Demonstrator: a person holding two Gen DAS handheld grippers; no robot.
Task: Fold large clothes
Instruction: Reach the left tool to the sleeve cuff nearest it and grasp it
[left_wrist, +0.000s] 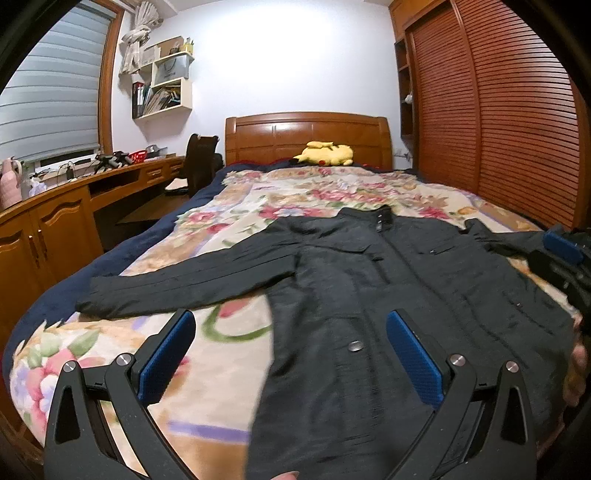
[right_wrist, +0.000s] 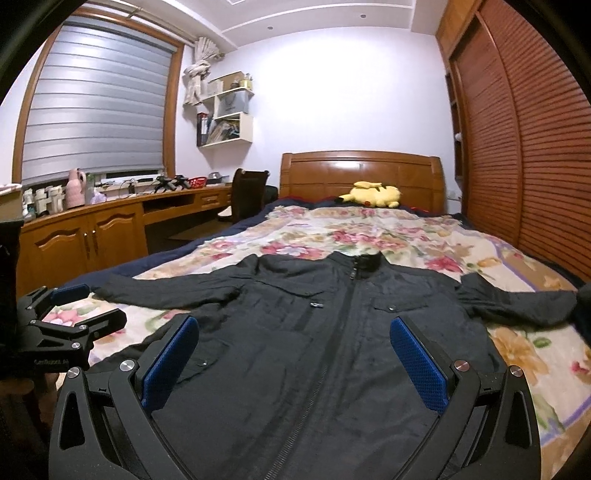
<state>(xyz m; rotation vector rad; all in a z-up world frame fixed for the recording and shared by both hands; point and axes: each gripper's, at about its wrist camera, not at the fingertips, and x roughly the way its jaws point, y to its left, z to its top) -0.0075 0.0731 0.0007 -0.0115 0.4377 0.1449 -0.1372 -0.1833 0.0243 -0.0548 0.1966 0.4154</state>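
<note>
Jacket (right_wrist: 332, 332), dark and zipped up the front, lies spread face up on a floral bedspread (right_wrist: 388, 232) that covers a bed with a wooden headboard (right_wrist: 362, 173). Its collar points toward the headboard, both sleeves are stretched out sideways, and its hem reaches toward the cameras at the foot of the bed.

The left gripper (left_wrist: 291, 354) hovers above the hem on the jacket's left side, its blue-padded fingers spread wide with nothing between them; one pad sits over the bedspread, the other over the dark fabric. The right gripper (right_wrist: 295, 362) hangs over the middle of the lower front, astride the zip line, equally wide apart and holding nothing. Whether either one touches the cloth is hard to judge from these angles.

In the right wrist view the left gripper shows at the left edge, near the end of the left sleeve. In the left wrist view the right gripper appears at the right edge beside the other sleeve, and part of a hand (left_wrist: 576, 365) shows just below it, blurred.

A yellow plush toy (right_wrist: 373, 194) rests by the headboard. A wooden desk (right_wrist: 110, 218) runs under the blinded window (right_wrist: 99, 107), and slatted wardrobe doors (right_wrist: 524, 147) line the right wall.
</note>
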